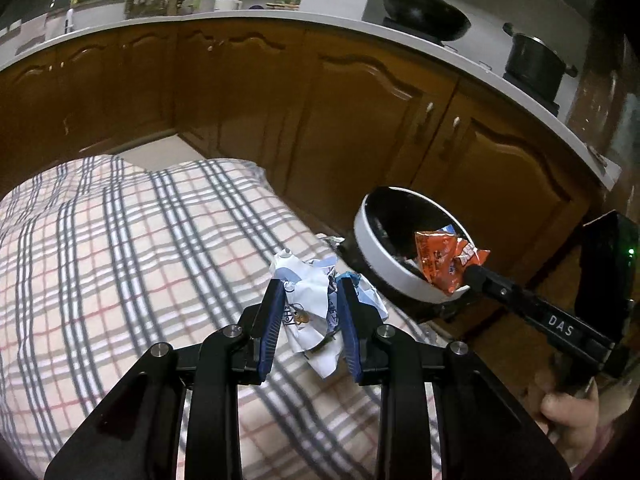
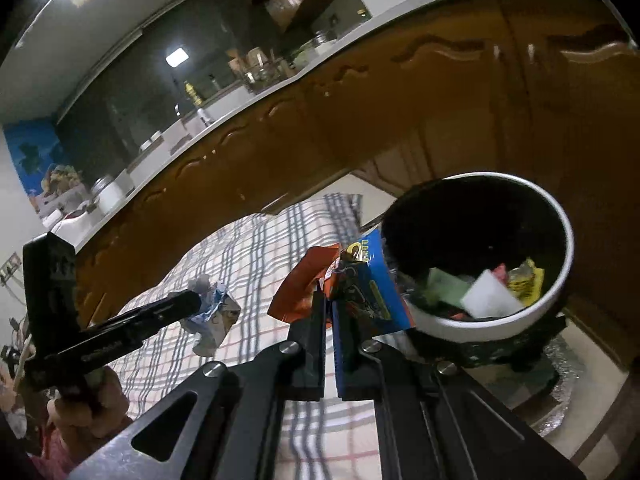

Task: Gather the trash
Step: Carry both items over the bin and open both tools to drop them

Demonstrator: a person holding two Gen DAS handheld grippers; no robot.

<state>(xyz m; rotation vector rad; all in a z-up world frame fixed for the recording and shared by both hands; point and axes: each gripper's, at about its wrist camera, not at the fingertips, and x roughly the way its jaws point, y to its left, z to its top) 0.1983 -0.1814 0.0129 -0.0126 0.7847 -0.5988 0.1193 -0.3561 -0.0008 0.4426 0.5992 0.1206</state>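
My left gripper (image 1: 310, 286) is shut on a crumpled white and blue wrapper (image 1: 310, 304) just above the plaid cloth (image 1: 120, 240); the wrapper also shows in the right wrist view (image 2: 210, 312). My right gripper (image 2: 330, 300) is shut on an orange and blue snack packet (image 2: 360, 280) at the rim of the white trash bin (image 2: 480, 322). In the left wrist view the packet (image 1: 440, 256) hangs over the bin's rim (image 1: 384, 264). Several wrappers lie inside the bin.
Brown kitchen cabinets (image 1: 360, 120) run behind the cloth under a white counter (image 1: 240, 20) with a wok (image 1: 424, 12) and a pot (image 1: 536, 60). The bin stands on the floor beside the cloth's right edge.
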